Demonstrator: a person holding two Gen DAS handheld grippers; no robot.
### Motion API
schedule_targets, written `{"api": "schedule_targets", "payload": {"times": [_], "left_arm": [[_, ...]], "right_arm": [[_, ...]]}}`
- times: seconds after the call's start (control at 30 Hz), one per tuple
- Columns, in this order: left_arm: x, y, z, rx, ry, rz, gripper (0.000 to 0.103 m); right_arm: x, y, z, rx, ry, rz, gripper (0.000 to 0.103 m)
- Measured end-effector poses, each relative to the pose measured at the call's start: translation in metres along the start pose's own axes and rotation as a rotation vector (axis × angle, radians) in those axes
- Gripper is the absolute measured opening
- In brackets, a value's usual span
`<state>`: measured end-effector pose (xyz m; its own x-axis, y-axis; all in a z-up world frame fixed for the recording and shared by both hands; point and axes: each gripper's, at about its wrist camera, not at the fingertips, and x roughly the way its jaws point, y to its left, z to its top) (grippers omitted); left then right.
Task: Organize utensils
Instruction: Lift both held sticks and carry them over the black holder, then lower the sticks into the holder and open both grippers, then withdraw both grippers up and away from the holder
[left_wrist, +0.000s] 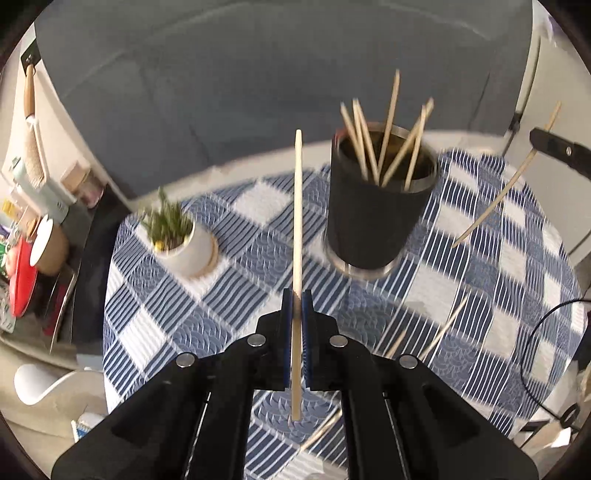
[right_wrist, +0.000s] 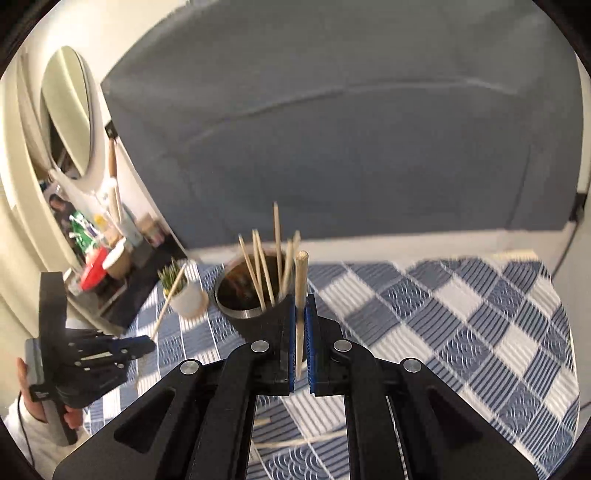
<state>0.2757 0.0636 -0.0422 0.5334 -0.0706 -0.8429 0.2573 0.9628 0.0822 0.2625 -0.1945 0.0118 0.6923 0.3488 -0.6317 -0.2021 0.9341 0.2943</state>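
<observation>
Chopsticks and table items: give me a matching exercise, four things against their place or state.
Things:
1. left gripper
2. black cup
3. potted plant
4. loose chopsticks

States:
A. lying flat on the checkered cloth
B. standing in a white pot beside the cup
C. holding several chopsticks upright
D. shut on one chopstick

Pairs: 1-D, 2-C, 3-B, 4-A

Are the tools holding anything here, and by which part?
Yes, each holds one chopstick. The left tool grips its chopstick in its lower part; the right tool grips its chopstick near mid-length.
</observation>
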Motion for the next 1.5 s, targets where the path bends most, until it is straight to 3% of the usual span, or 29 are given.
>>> {"api": "schedule_targets", "payload": {"times": [0.37,0.53,0.73,0.93,1.27,1.5], "left_arm": [[-0.025,0.005,0.074,-0.078,-0.202,-0.163,0.005],[-0.025,0.011,0.093,-0.127,-0.309,-0.268,0.005],[-0.010,0.007,0.108,-0.159,-0.390,-0.377,0.005],[0.020,-0.007,0.115,-0.151,-0.402,-0.429,0.005],[0.055,-0.015,0.107,-0.140,-0.360,-0.438,0.006],[0.039,-0.008,0.095,-0.126,-0.364,-0.402,0.032]], "right_arm": [[-0.003,0.016,0.070,-0.089,-0.103,0.079,0.005],[0.009,0.025,0.083,-0.094,-0.112,0.130,0.005],[0.032,0.026,0.084,-0.105,-0.082,0.131,0.005],[0.058,0.020,0.080,-0.108,-0.040,0.118,0.005],[0.085,0.007,0.062,-0.096,0.042,0.104,0.009],[0.074,0.005,0.062,-0.099,0.029,0.060,0.014]]}}
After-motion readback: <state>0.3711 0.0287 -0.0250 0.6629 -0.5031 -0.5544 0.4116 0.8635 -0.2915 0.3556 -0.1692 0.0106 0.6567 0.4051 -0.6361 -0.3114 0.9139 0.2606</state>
